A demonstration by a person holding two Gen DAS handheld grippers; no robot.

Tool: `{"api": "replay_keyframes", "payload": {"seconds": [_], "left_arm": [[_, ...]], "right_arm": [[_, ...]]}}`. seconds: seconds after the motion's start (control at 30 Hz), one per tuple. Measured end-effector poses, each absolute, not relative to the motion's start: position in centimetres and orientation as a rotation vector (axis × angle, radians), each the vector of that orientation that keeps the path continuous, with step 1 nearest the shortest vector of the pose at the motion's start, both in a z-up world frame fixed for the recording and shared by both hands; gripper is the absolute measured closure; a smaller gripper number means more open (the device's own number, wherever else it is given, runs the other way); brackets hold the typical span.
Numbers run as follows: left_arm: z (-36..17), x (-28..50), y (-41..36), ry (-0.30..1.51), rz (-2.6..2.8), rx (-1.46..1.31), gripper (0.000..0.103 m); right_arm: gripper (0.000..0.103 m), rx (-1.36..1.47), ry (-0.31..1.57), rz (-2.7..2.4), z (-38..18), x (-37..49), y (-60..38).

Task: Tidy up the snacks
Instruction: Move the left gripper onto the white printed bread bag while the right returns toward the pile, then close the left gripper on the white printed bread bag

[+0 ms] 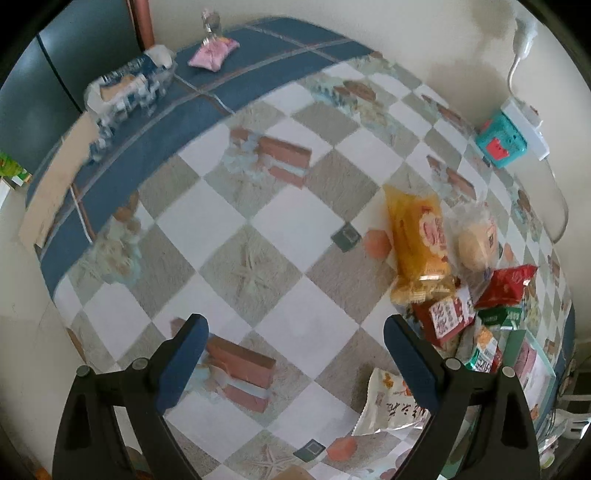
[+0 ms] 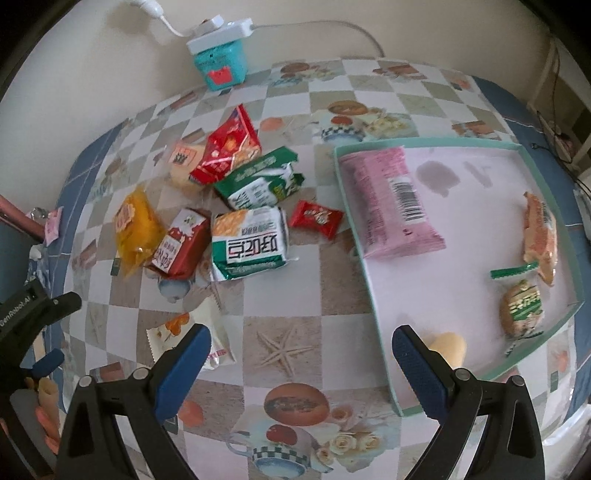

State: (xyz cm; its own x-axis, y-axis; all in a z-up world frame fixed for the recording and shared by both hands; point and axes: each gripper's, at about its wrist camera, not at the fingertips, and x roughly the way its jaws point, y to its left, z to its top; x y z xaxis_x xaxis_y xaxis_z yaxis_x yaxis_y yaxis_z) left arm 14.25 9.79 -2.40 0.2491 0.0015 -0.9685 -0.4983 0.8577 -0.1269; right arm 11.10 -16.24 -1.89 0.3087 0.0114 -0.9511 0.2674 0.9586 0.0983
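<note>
A pile of snack packets lies on the checked tablecloth: a yellow packet (image 2: 136, 229), a red carton (image 2: 179, 247), a green and white cracker pack (image 2: 249, 242), a green packet (image 2: 258, 182), a red bag (image 2: 229, 147) and a small red candy (image 2: 316, 218). A shallow green-rimmed box (image 2: 373, 284) holds a pink packet (image 2: 391, 201), an orange packet (image 2: 541, 236), a round cake (image 2: 522, 306) and a pale piece (image 2: 448, 347). My right gripper (image 2: 301, 354) is open and empty above the table, its right finger over the box edge. My left gripper (image 1: 295, 350) is open and empty left of the pile, near a white packet (image 1: 388, 402).
A teal box with a white power strip (image 2: 221, 59) stands at the wall. A pink packet (image 1: 212, 55), a glass item (image 1: 210, 22) and a blue-white wrapped pack (image 1: 129, 88) lie at the table's far blue border. The left gripper's body shows at the right wrist view's left edge (image 2: 33, 314).
</note>
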Motion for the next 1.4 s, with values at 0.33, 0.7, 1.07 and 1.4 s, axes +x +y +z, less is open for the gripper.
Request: {"api": "replay_keyframes", "payload": {"seconds": [0.33,0.7,1.07,1.4], "left_arm": [[-4.6,14.6,6.6,1.369,0.274,-0.461,0.007],[-6.1,14.8,0.0,1.455,0.117,-0.333,0.007],[-7.6,14.5,-6.3,1.486,0.082,-0.136,0.007],[-8.2,14.4,-9.8,1.482,0.066,-0.055,0.007]], "right_arm": [[0.003,0.229,1.277,-0.212,-2.8,11.6,-16.5],[0.003,0.276,1.247,-0.306,-1.9,10.8,-20.6],[0.003,0.28,1.248,-0.325,-1.7,10.5,-22.3],[0.003,0.286,1.246,-0.331,-1.6,10.3,-22.8]]}}
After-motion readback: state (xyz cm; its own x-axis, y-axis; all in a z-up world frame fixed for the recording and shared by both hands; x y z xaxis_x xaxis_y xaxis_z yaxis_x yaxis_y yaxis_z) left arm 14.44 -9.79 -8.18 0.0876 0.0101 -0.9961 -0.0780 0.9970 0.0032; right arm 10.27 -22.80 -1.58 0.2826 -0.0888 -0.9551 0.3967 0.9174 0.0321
